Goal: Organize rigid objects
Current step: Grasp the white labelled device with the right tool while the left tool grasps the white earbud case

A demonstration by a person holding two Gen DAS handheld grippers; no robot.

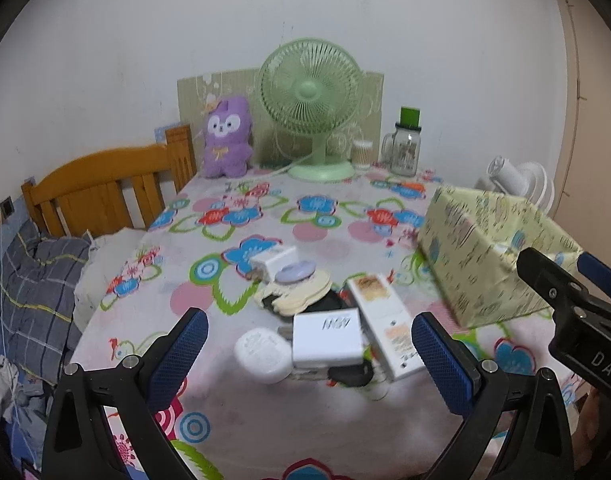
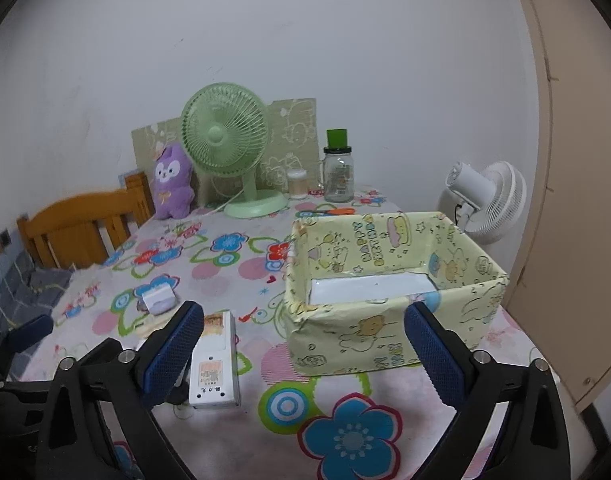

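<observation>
A heap of small rigid things is seen gathered on the bench (image 1: 289,420), just left of the paper-wrapped box (image 2: 385,336), presumably so that each can be carried the short way into it. The box is set with its open top upward; a white layer is seen on its floor, though whether that is an item or a lining cannot be told.

In the heap, counted from the box outward: one long white carton (image 1: 385,320) nearest the box, one white square adapter (image 1: 327,336) beside it, one round white case (image 1: 261,354) farther left, one white plug block (image 1: 271,264) behind, one lilac oval piece (image 1: 295,271) resting on it, and a cream scalloped item (image 1: 301,292) whose layers cannot be counted. Dark things lie beneath; their number is hidden.

The left tongs (image 1: 309,344) are held spread wide above the heap, nothing between them, apparently lined up for a pick. The right tongs (image 2: 303,344) are likewise held apart and empty, straddling the box's near left corner, with the carton beside their left finger.

Beyond the box, two fans are counted, one green (image 1: 311,92), one white (image 2: 485,200); one plush toy (image 1: 227,136) and one jar (image 1: 405,148) stand by.
</observation>
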